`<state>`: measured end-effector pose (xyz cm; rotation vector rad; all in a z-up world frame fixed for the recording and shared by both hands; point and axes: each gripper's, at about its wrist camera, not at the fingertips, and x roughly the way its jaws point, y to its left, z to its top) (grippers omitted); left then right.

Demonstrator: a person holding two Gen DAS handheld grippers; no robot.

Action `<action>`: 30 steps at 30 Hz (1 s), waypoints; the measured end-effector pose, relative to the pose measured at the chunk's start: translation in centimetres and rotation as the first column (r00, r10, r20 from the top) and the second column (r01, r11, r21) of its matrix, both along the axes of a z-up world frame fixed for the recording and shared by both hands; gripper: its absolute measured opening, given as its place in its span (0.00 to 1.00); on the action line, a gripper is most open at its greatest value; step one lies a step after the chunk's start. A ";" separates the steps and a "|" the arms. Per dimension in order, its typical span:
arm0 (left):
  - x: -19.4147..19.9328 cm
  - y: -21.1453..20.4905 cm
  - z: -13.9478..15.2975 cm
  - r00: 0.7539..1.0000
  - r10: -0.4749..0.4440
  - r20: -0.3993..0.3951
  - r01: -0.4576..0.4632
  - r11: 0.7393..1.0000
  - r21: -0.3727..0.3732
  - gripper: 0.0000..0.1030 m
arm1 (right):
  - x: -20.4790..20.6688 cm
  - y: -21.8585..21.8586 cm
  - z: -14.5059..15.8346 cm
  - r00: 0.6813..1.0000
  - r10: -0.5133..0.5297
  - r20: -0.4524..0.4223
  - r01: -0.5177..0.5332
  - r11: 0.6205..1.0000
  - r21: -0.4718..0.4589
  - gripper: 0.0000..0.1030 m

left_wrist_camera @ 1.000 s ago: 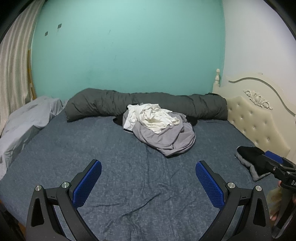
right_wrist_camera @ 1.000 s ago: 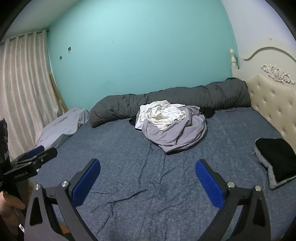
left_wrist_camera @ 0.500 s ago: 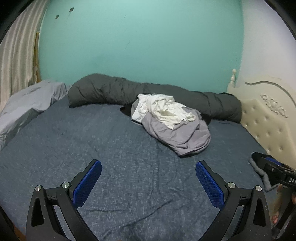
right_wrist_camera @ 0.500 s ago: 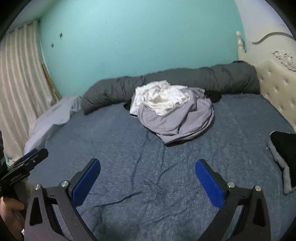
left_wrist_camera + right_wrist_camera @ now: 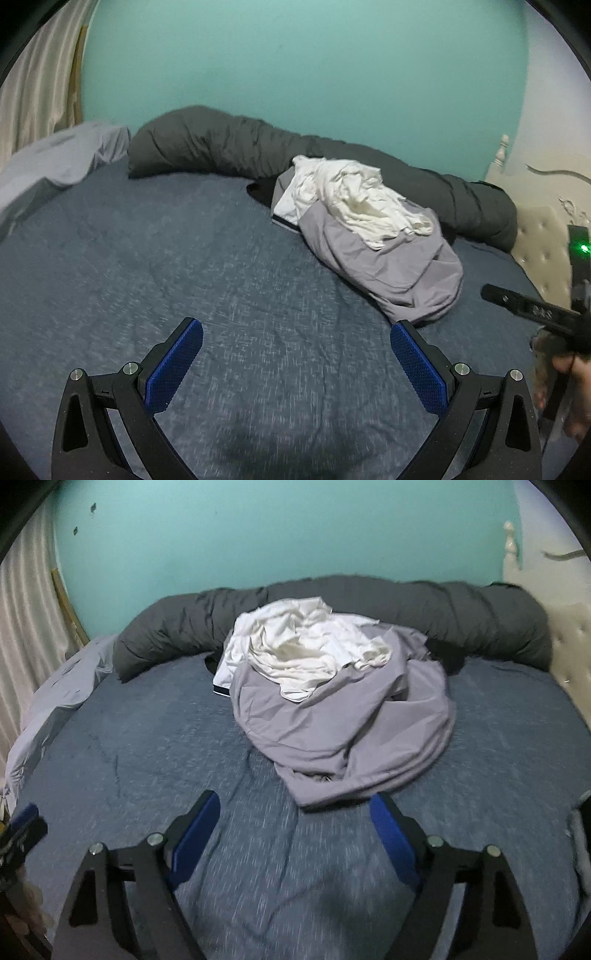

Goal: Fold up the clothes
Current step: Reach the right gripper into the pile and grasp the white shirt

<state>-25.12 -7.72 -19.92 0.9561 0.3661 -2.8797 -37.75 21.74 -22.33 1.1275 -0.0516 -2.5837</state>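
Note:
A crumpled pile lies on the blue bed sheet [image 5: 184, 258]: a grey garment [image 5: 391, 266] with a white garment [image 5: 362, 199] on top. It also shows in the right wrist view, grey garment [image 5: 351, 734] and white garment [image 5: 303, 646]. My left gripper [image 5: 295, 343] is open and empty, above the sheet, left of and short of the pile. My right gripper [image 5: 295, 819] is open and empty, its fingertips just short of the grey garment's near edge. The right gripper also shows at the right edge of the left wrist view [image 5: 528, 310].
A rolled dark grey duvet [image 5: 443, 605] lies along the teal wall behind the pile. A light grey sheet [image 5: 55, 686] is bunched at the left edge. A cream tufted headboard [image 5: 543, 251] stands at the right. A dark folded item [image 5: 583, 819] lies at the bed's right edge.
Both grippers have moved forward toward the pile, which now looks larger and closer. The right gripper's jaws have narrowed a little but remain open.

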 end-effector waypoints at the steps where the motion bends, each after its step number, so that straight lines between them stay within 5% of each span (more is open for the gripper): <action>1: -0.8 -0.3 -0.8 1.000 0.002 0.007 -0.002 1.000 0.011 1.00 | -1.5 -0.2 -0.7 1.000 0.004 0.013 -0.004 1.000 -0.005 0.82; 8: -5.1 -1.9 -5.4 0.999 0.004 0.038 -0.007 0.996 0.085 1.00 | -10.4 -2.6 -4.1 0.998 0.037 0.046 -0.037 0.999 0.006 0.69; 22: -7.5 -4.6 -12.3 0.996 0.013 0.086 -0.023 0.993 0.114 1.00 | -23.7 -6.7 -8.5 1.000 0.002 0.027 -0.004 0.997 0.074 0.68; 28: -8.5 -5.5 -14.2 0.993 0.018 0.117 -0.033 0.992 0.122 1.00 | -26.4 -7.9 -9.8 1.000 0.000 0.028 -0.002 0.995 0.100 0.54; 30: -8.6 -5.6 -14.6 0.993 0.015 0.121 -0.030 0.992 0.125 1.00 | -27.2 -8.4 -10.2 0.999 0.005 0.041 -0.009 0.993 0.116 0.40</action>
